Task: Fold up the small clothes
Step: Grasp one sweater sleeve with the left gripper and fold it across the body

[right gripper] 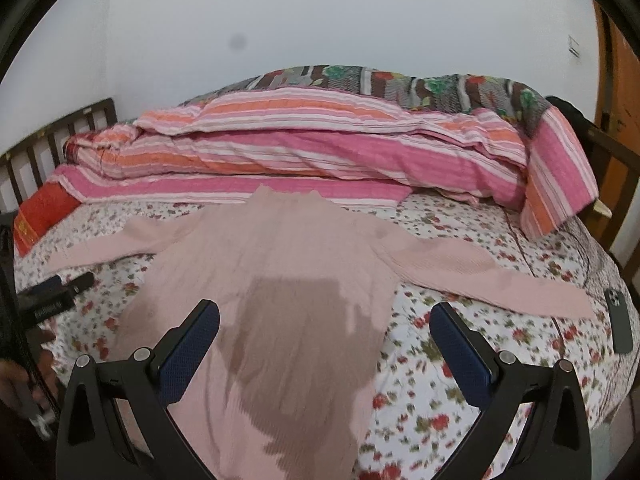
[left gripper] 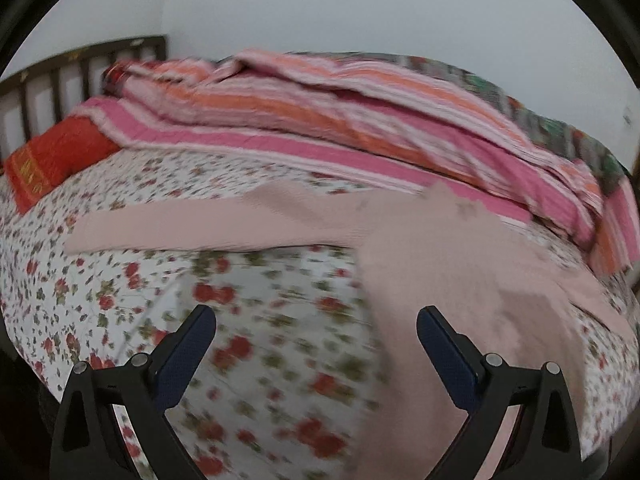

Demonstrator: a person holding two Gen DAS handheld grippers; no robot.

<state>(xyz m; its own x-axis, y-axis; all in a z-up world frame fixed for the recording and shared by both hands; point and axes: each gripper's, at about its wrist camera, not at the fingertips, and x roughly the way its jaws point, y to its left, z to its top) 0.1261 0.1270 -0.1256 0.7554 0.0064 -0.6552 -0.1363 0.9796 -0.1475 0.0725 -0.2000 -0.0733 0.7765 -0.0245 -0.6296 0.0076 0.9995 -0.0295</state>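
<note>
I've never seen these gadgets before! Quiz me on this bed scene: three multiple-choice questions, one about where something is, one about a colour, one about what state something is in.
1. Where does the phone lie?
A. On the quilt
B. On the sheet by the right sleeve's end
C. On the red pillow

2. What colour is the sweater?
A. Pale pink
B. Green
C. Navy

3. How is the sweater lying?
A. Folded in half
B. Rolled up
C. Spread flat, both sleeves out

Answers:
1 B: the right view shows it on the flowered sheet, near the right sleeve.
2 A: pale pink in both views.
3 C: the left sleeve and the right one stretch sideways; both the left gripper and the right gripper have open jaws holding nothing.
</note>
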